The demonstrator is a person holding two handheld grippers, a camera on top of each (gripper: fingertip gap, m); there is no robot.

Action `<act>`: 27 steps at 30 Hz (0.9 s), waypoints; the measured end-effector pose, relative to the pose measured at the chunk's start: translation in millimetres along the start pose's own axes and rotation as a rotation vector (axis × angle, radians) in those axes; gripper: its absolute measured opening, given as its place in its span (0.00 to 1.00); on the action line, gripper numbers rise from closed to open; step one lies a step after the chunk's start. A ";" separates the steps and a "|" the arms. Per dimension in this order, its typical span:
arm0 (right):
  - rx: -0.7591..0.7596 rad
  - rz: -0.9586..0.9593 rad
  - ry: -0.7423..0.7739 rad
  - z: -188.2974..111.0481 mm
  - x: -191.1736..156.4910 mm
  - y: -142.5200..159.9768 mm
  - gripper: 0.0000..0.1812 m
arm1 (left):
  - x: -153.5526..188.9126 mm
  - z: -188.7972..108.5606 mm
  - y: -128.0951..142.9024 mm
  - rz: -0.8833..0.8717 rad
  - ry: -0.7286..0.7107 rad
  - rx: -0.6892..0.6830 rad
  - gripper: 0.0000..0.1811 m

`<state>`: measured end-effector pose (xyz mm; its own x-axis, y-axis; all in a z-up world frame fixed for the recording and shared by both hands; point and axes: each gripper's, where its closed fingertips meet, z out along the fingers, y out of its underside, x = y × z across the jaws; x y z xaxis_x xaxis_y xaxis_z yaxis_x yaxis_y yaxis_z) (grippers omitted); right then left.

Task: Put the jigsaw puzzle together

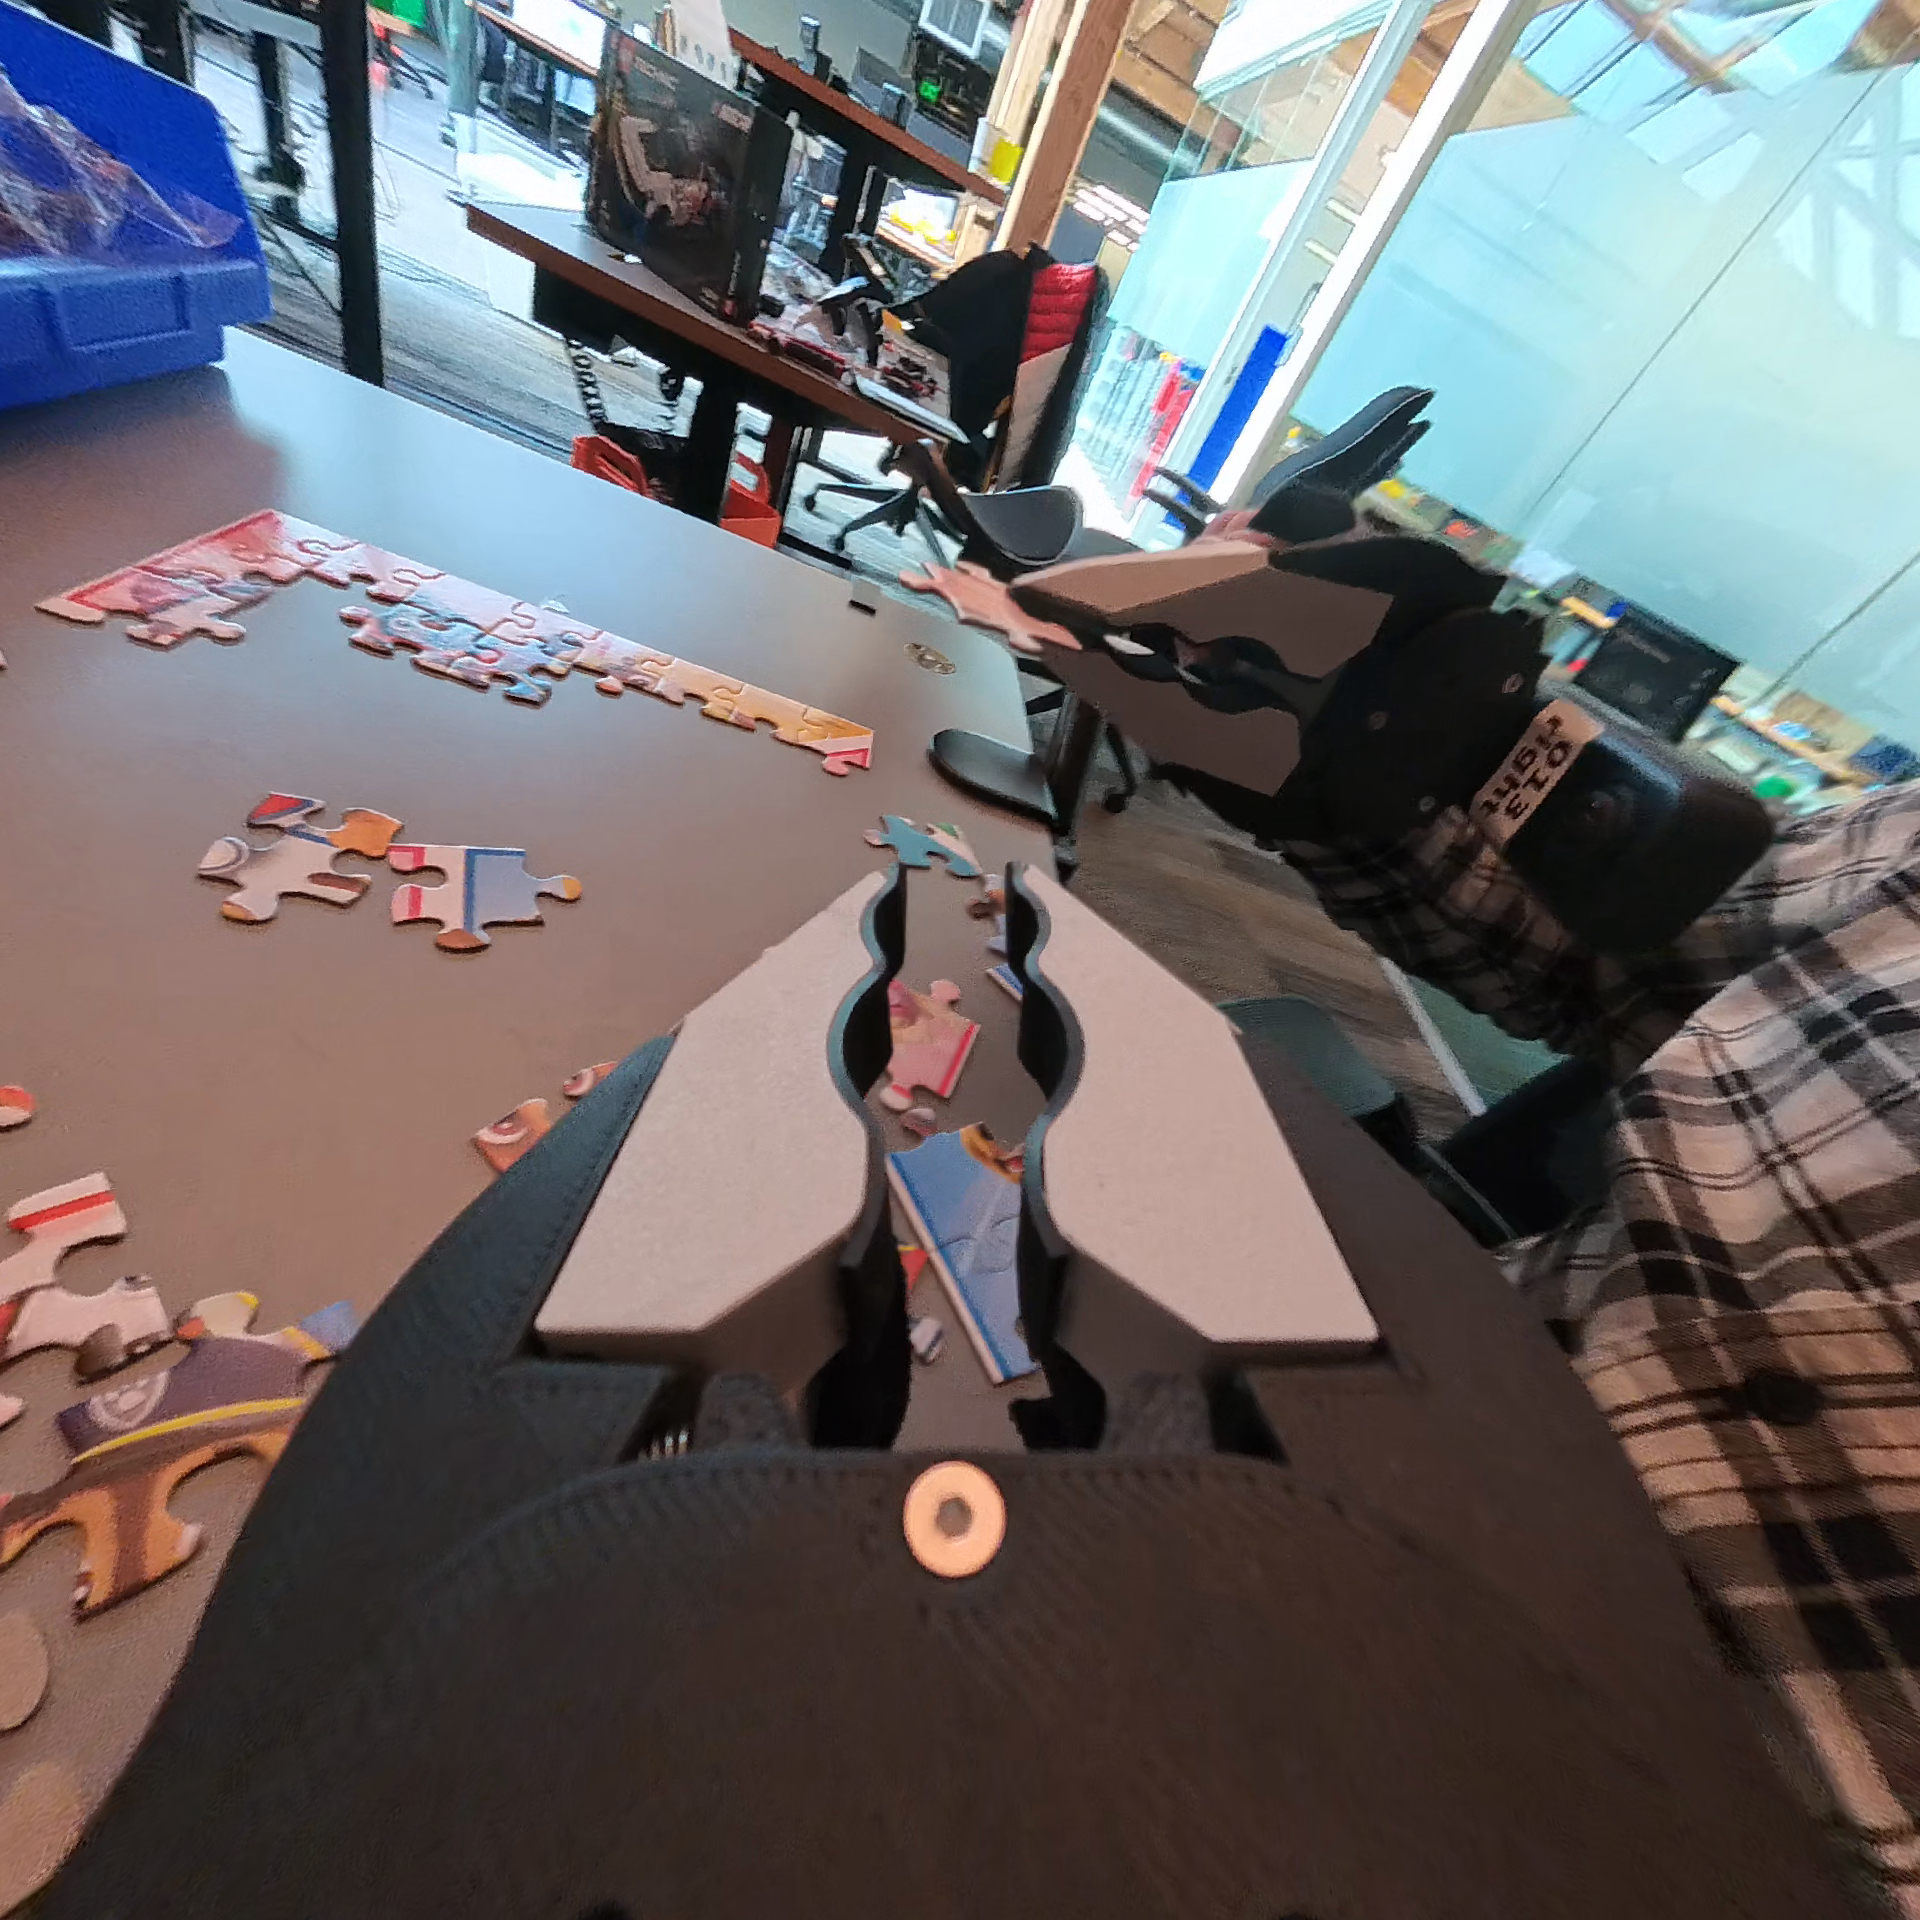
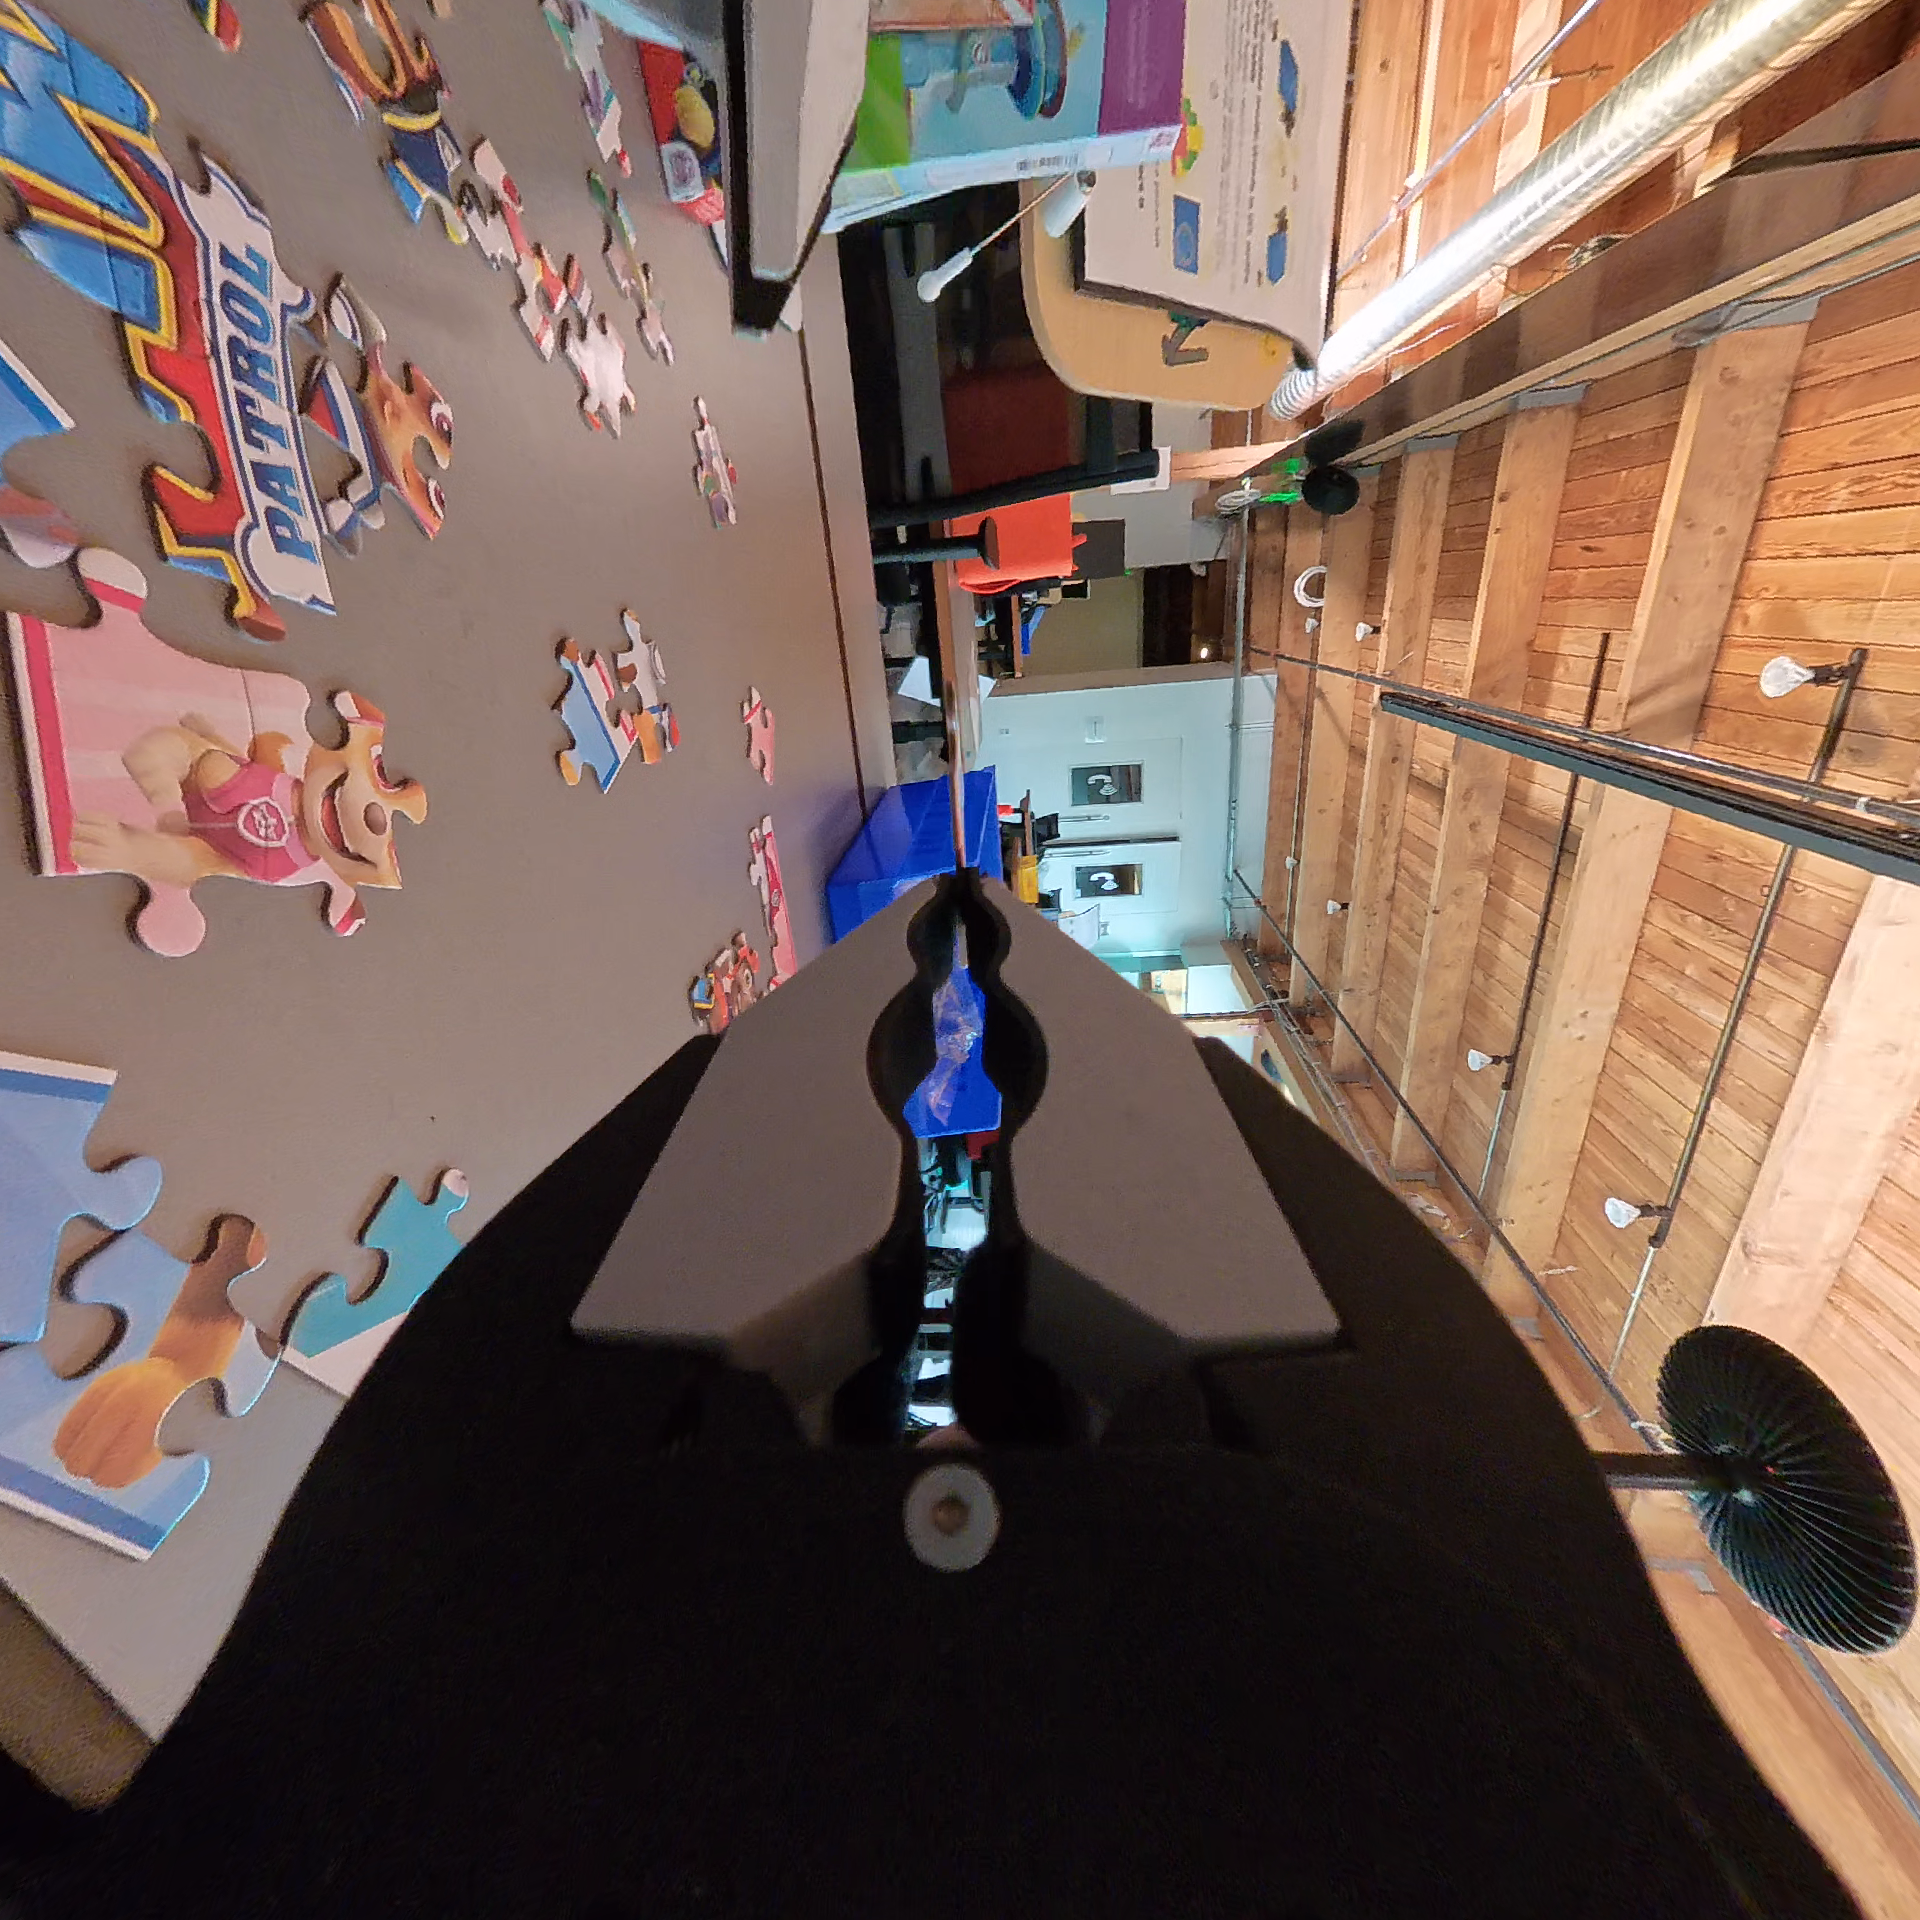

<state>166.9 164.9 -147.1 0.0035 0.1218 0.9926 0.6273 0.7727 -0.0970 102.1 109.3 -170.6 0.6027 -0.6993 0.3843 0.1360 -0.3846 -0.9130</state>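
Jigsaw pieces lie on a dark table [image 1: 312,1039]. A joined border strip [image 1: 468,623] runs across the far side. Two joined pieces [image 1: 384,862] lie loose near the middle. My left gripper [image 1: 954,883] hovers low over loose pieces [image 1: 925,1039] near the table's right edge, its jaws a little apart and empty. My right gripper [image 1: 1023,613] is raised off the table's right edge and shut on a pinkish piece [image 1: 966,597]. In the right wrist view that gripper [image 2: 961,883] is turned on its side and pinches the piece [image 2: 958,790] edge-on.
A blue bin [image 1: 104,291] stands at the table's far left corner and also shows in the right wrist view [image 2: 894,862]. Bigger joined sections [image 2: 208,343] and a pink section [image 2: 208,779] lie on the table. The puzzle box [image 2: 987,94] stands nearby. A plaid sleeve [image 1: 1766,1247] is at right. The gap from one gripper's tips to the other's is roughly 10 cm.
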 end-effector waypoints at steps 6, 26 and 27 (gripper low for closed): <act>-0.071 0.063 -0.105 32.6 -14.7 35.0 0.00 | -8.1 0.5 9.0 0.052 -0.048 -0.018 0.10; -0.296 0.139 -0.458 183.7 -65.7 154.3 0.00 | -15.9 -5.2 5.1 0.057 -0.067 -0.003 0.09; -0.297 0.124 -0.464 187.8 -68.0 155.9 0.00 | -15.8 -5.3 4.6 0.053 -0.064 0.000 0.09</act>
<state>118.2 394.1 -243.5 -0.2098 0.5136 0.8320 0.8363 0.5352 -0.1195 89.0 115.3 -180.1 0.6577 -0.6791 0.3260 0.1023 -0.3482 -0.9318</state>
